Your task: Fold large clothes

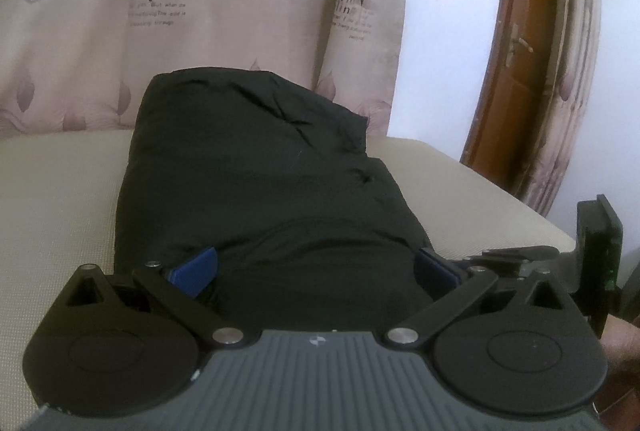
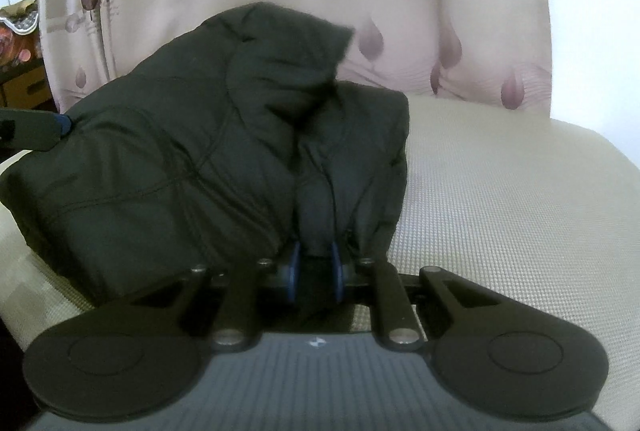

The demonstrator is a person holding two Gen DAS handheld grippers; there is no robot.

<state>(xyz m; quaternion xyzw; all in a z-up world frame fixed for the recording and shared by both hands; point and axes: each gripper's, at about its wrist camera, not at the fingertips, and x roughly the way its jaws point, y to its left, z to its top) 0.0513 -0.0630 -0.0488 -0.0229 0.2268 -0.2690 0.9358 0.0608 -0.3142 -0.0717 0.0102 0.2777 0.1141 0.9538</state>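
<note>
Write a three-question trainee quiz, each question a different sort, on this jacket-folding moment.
1. True or false: the left hand-held gripper stands wide open.
2. What does the right hand-held gripper pinch? A) patterned pink curtain B) black quilted padded jacket C) brown wooden door
3. What surface does the jacket lie on?

Key:
1. True.
2. B, a fold at its near edge.
3. A cream woven-textured cushion.

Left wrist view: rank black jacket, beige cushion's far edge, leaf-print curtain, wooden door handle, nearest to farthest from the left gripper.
1. black jacket, between the left gripper fingers.
2. beige cushion, far edge behind the jacket.
3. leaf-print curtain and door handle, right: too close to call.
</note>
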